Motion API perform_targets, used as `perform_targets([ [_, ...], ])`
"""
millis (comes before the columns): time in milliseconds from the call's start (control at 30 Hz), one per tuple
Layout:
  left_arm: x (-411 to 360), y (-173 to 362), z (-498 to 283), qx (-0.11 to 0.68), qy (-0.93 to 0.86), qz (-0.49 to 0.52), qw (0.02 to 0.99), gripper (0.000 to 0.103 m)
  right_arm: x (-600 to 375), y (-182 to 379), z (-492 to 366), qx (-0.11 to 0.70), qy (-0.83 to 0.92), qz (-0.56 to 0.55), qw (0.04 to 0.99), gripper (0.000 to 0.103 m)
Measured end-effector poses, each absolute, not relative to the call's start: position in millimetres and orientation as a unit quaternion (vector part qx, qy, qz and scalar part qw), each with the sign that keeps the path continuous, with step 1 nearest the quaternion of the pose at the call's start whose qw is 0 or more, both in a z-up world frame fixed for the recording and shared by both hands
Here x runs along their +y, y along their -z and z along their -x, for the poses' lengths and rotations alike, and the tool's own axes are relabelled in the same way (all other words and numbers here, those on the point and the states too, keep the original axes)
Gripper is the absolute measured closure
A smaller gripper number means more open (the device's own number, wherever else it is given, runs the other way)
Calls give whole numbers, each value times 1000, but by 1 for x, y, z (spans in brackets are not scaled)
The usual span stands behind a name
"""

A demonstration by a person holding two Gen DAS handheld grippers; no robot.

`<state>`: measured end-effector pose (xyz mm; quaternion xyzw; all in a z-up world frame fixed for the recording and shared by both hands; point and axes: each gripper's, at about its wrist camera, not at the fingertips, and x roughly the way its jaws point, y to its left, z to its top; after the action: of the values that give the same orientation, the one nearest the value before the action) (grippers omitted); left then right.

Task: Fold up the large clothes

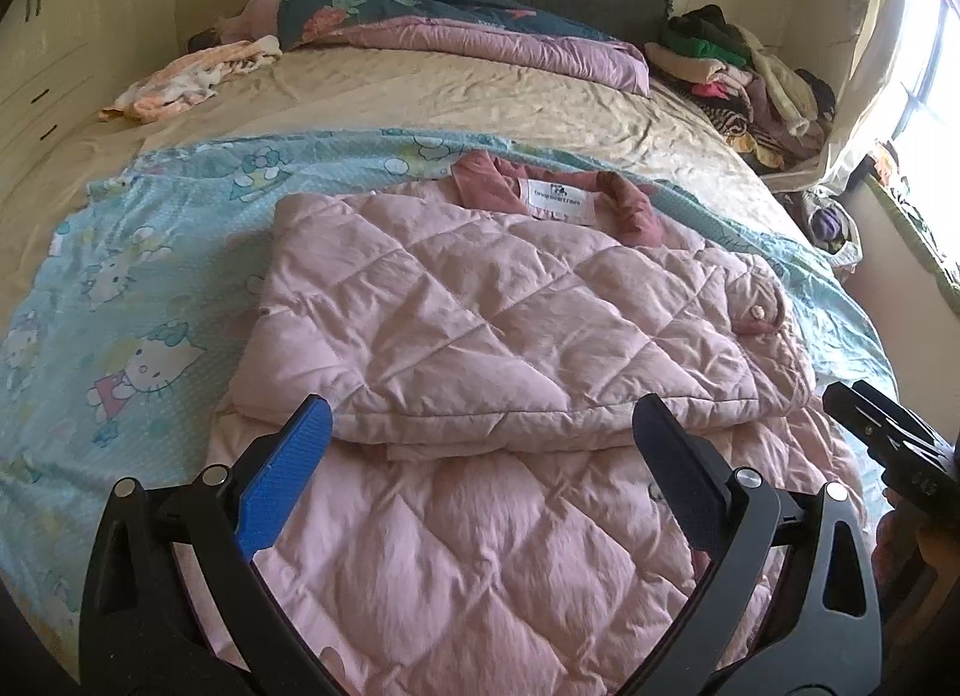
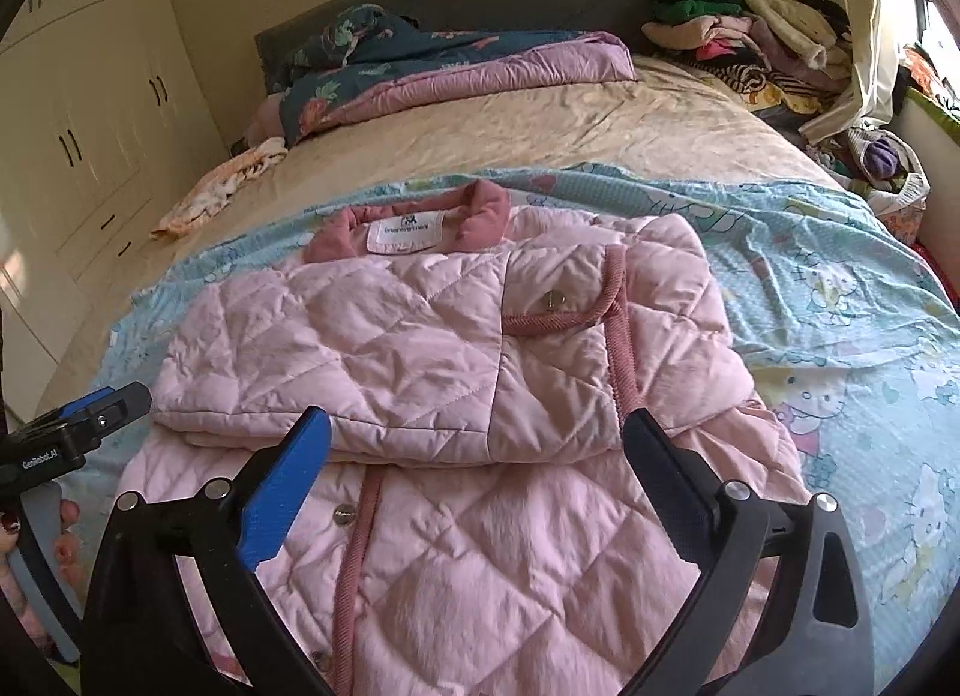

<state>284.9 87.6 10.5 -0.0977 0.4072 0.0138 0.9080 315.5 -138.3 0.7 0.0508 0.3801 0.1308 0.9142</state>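
Pink quilted jacket (image 1: 480,324) lies spread on the Hello Kitty sheet (image 1: 132,300) near the foot of the bed, collar (image 2: 420,216) pointing at the headboard, sleeves folded in across the chest so it's a tidy rectangle. Left gripper (image 1: 480,438) and right gripper (image 2: 477,444) both hover over the hem half, jaws wide apart and holding nothing, probably lined up to grab the bottom edge and flip it upward
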Motion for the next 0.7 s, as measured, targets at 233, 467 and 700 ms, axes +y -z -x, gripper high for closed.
perform_targets([
  [233, 90, -24, -270, 394, -14, 104, 913, 9, -139, -18, -298, 366, -134, -53, 920, 6],
  [467, 92, -40, -256, 378, -11, 110, 919, 9, -139, -38, -280, 345, -136, -50, 927, 4],
  [700, 90, -56, -240, 360, -5, 110, 926, 9, -139, -53, -266, 330, -139, -50, 933, 4],
])
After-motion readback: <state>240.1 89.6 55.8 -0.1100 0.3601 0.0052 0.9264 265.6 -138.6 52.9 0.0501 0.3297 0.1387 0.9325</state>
